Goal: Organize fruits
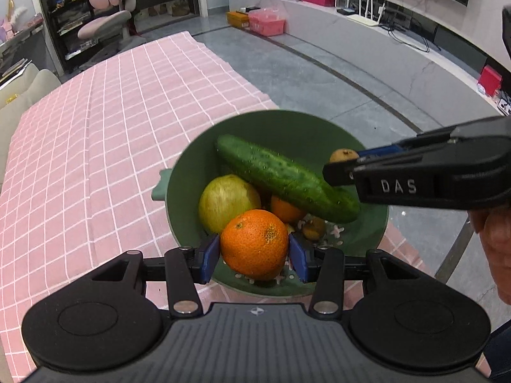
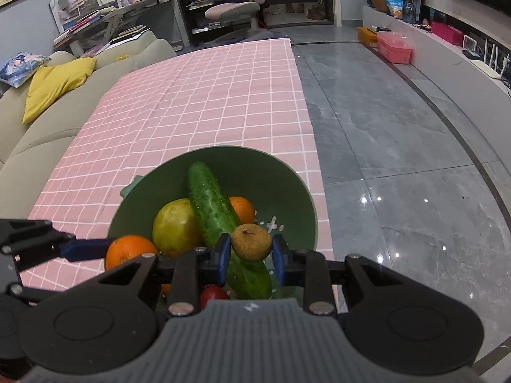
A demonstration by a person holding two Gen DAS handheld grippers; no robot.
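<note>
Left claw (image 1: pixel 254 252) pinches an orange (image 1: pixel 254 244) above the near rim of the green colander (image 1: pixel 287 121); right claw (image 2: pixel 251 252) pinches a small brown fruit (image 2: pixel 251 242) over it. Judged mid-sort: next, carry each clear. The cucumber (image 1: pixel 281 175) lies diagonally inside, far end up-left

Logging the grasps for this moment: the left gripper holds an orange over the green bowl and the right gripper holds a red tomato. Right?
Not quite. The left gripper does hold the orange over the green bowl, but the right gripper holds a small brown fruit, not a tomato, as the right wrist view shows.
</note>
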